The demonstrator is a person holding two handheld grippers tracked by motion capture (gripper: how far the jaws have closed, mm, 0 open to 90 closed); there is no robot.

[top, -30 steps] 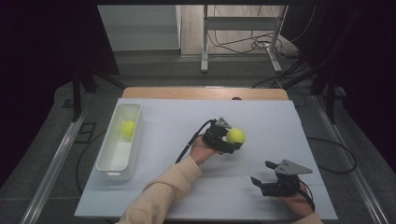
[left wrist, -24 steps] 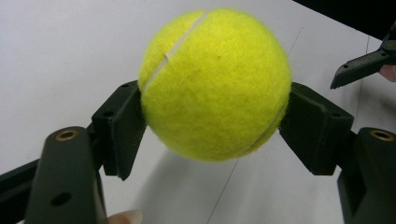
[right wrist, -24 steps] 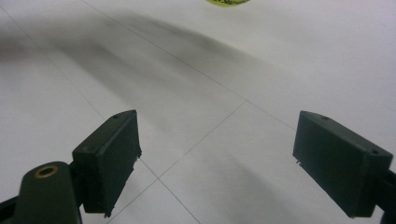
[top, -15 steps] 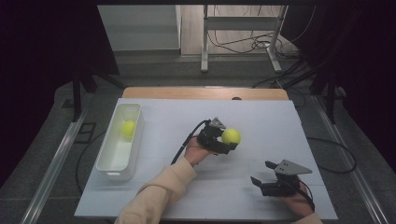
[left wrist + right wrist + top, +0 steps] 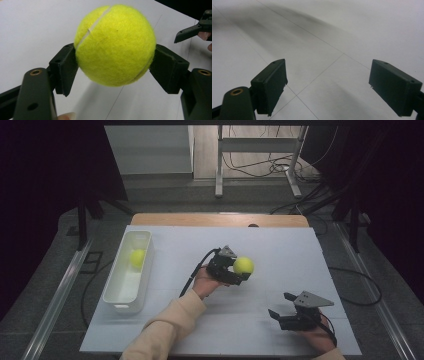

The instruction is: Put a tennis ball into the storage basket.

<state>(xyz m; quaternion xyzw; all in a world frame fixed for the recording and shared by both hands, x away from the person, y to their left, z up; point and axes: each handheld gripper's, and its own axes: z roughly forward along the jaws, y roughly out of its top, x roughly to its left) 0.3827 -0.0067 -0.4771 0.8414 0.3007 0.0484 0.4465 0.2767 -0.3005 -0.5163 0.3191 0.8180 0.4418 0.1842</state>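
Yellow felt is pressed between the two black pads of the left gripper point(image 5: 239, 270): it pinches a tennis ball point(image 5: 243, 265), and in the left gripper view the ball point(image 5: 115, 45) is squeezed at its two sides, with its shadow on the sheet below, so I judge it is lifted a little above the table. The ball is near the middle of the white table cover point(image 5: 280, 245).

The relation that matters is the direction to the white bin point(image 5: 127, 270). The bin lies well apart to the left of the held ball, near the left edge of the cover, and its long axis runs from the person's side toward the far side of the table. A second tennis ball point(image 5: 137, 257) already lies in its far half. So the coming move is, I think, a carry to the left across the cover, and the near half of the bin is free for the drop.

The left hand is clearly the nearer one to the bin. The right gripper point(image 5: 292, 312) rests near the front right corner, its jaws spread wide with nothing between them, above bare cover.
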